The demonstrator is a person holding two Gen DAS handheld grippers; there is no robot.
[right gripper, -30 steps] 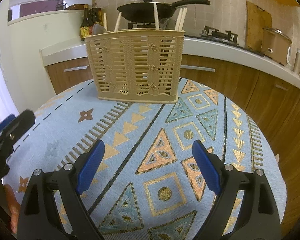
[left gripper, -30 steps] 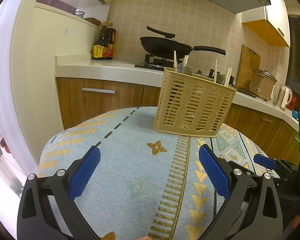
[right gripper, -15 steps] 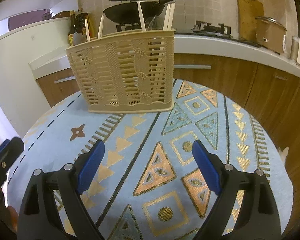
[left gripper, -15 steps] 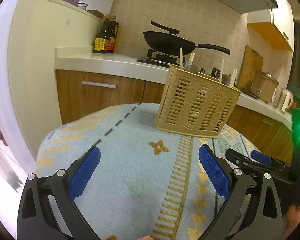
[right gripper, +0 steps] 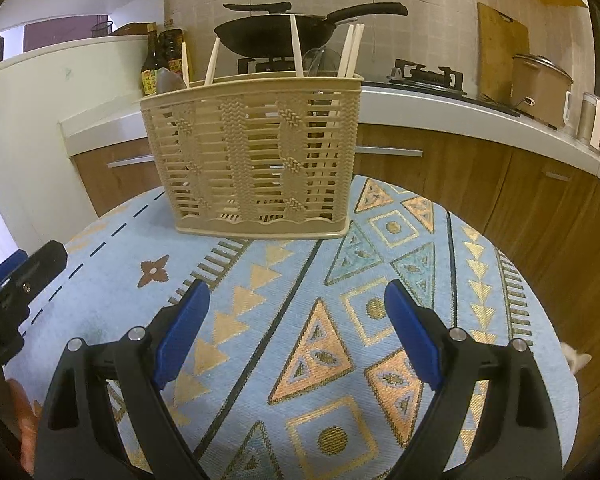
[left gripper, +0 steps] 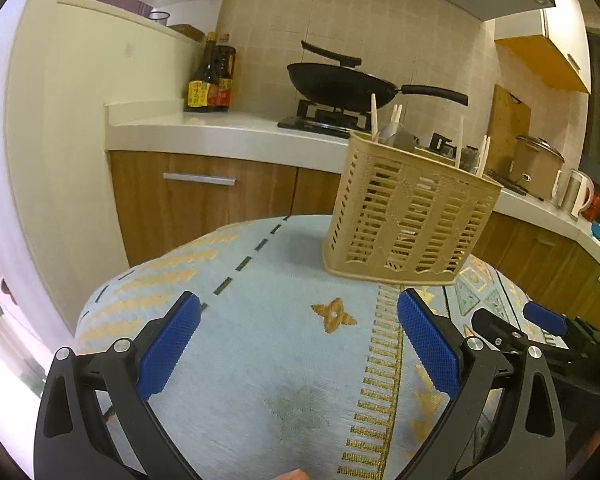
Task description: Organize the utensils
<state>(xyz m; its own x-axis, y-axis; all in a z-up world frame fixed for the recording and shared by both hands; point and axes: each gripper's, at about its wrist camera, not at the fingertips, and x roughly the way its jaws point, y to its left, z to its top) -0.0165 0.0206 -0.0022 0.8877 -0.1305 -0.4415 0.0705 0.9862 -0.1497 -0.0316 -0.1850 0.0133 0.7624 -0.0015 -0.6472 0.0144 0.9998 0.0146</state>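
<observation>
A beige slotted utensil basket (left gripper: 410,216) (right gripper: 256,156) stands upright on the far part of a round table covered with a light blue patterned cloth (left gripper: 280,344) (right gripper: 324,304). Pale chopsticks (right gripper: 354,50) and spoon handles stick out of its top. My left gripper (left gripper: 298,326) hovers open over the cloth, short of the basket, with nothing between its blue pads. My right gripper (right gripper: 296,314) is likewise open and empty, facing the basket from the near side. The right gripper's fingers (left gripper: 540,316) show at the right edge of the left wrist view.
Behind the table runs a white counter (left gripper: 204,132) over wooden cabinets, with a black wok (left gripper: 340,84) on a stove, two sauce bottles (left gripper: 212,80), a rice cooker (right gripper: 540,84) and a kettle (right gripper: 596,120). The table edge drops off left and right.
The left wrist view has shifted so the basket sits further right and more of the counter shows. The right wrist view has tilted up a little. Both grippers stay open and empty.
</observation>
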